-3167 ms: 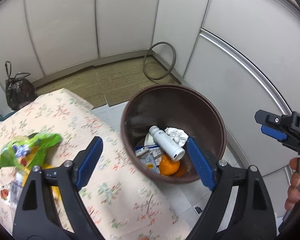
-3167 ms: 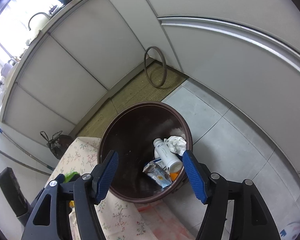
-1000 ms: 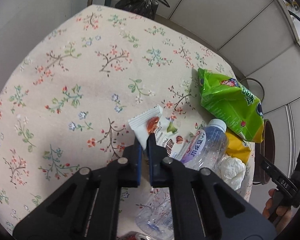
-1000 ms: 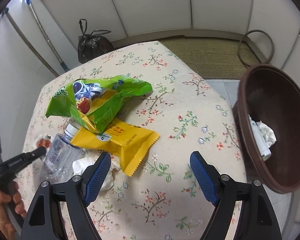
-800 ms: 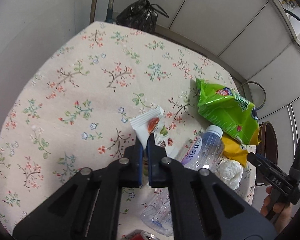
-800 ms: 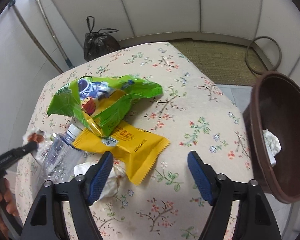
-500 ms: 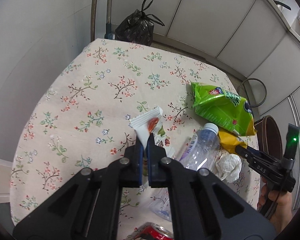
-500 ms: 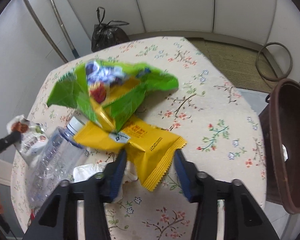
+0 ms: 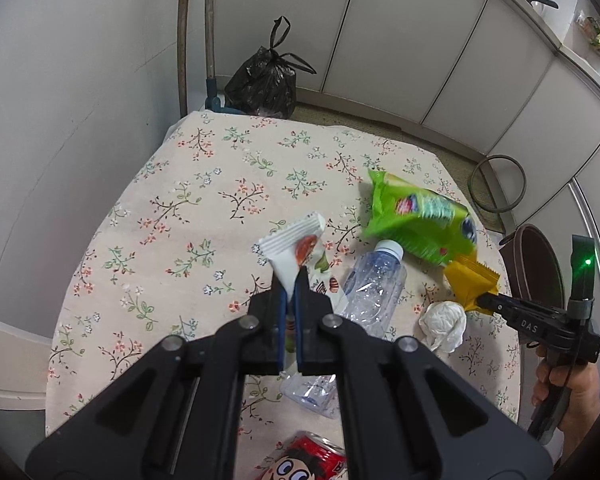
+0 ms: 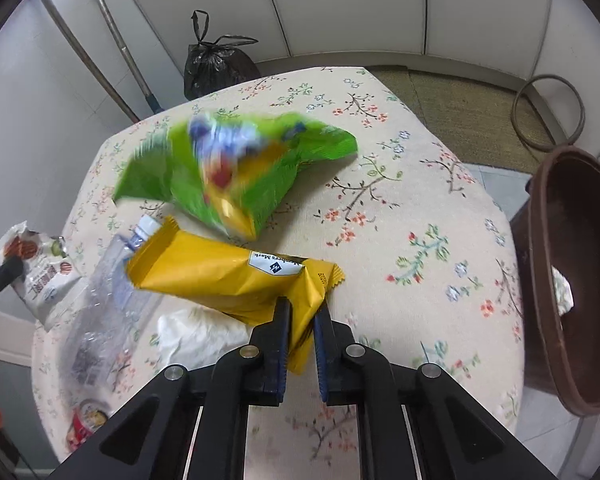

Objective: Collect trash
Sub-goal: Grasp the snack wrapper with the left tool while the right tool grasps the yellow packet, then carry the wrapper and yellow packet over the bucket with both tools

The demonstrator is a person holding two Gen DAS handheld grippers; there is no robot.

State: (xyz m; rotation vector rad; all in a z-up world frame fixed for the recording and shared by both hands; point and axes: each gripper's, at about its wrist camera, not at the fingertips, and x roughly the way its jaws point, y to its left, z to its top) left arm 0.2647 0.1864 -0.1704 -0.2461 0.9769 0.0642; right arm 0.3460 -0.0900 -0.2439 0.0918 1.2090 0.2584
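At lower centre of the left wrist view, the left gripper [image 9: 289,298] pinched a white snack wrapper [image 9: 296,246] above the floral tablecloth [image 9: 188,216]. In the right wrist view, the right gripper [image 10: 301,322] clamped a yellow packet [image 10: 228,276]; the brown bin [image 10: 568,280] stood at right.

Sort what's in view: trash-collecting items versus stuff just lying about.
Job: white snack wrapper in left gripper; yellow wrapper in right gripper; green chip bag; plastic bottle; crumpled tissue; red can; brown bin.
Lying about: black bag; floor ring.
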